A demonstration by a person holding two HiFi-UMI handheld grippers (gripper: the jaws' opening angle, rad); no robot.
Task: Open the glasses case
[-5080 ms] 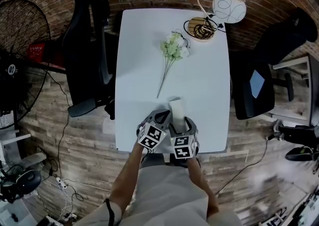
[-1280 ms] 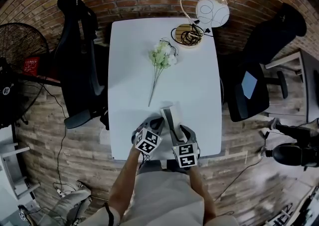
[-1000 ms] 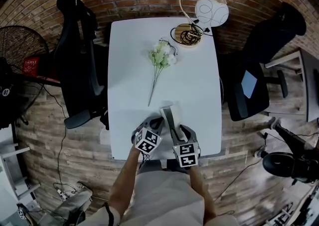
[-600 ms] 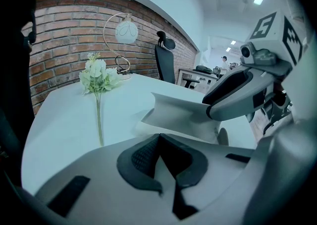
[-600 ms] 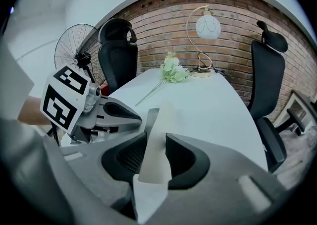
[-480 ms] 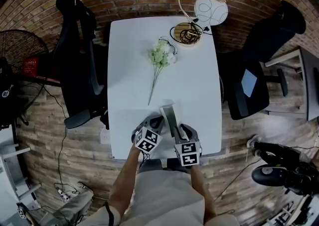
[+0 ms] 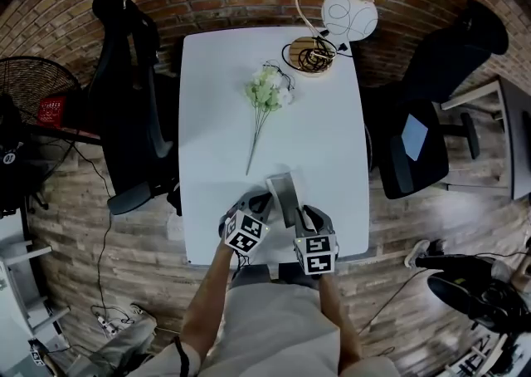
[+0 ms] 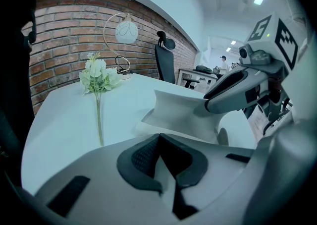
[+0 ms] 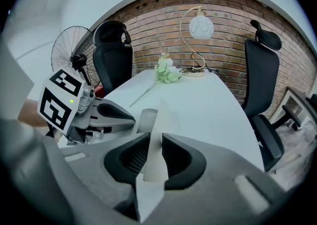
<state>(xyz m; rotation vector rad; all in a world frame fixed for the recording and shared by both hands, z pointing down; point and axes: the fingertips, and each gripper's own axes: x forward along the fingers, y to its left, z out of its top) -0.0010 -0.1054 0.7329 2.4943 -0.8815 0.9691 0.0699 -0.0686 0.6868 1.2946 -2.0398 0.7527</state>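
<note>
Right hand-held gripper (image 9: 154, 142): jaws just closed further, clamping glasses case lid (image 9: 159, 119) (white) | left hand-held gripper (image 8: 159, 137): jaws together

Flower sprig (image 7: 267, 97) on white table (image 7: 323, 143), globe lamp (image 7: 348, 14) (gold arched stem) at far edge

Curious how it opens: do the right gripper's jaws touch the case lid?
Touching: right gripper view shows the lid pinched between jaws of the right gripper, which have just been closing.

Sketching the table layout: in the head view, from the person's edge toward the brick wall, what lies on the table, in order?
First the glasses case, then the flower sprig, then the lamp.
</note>
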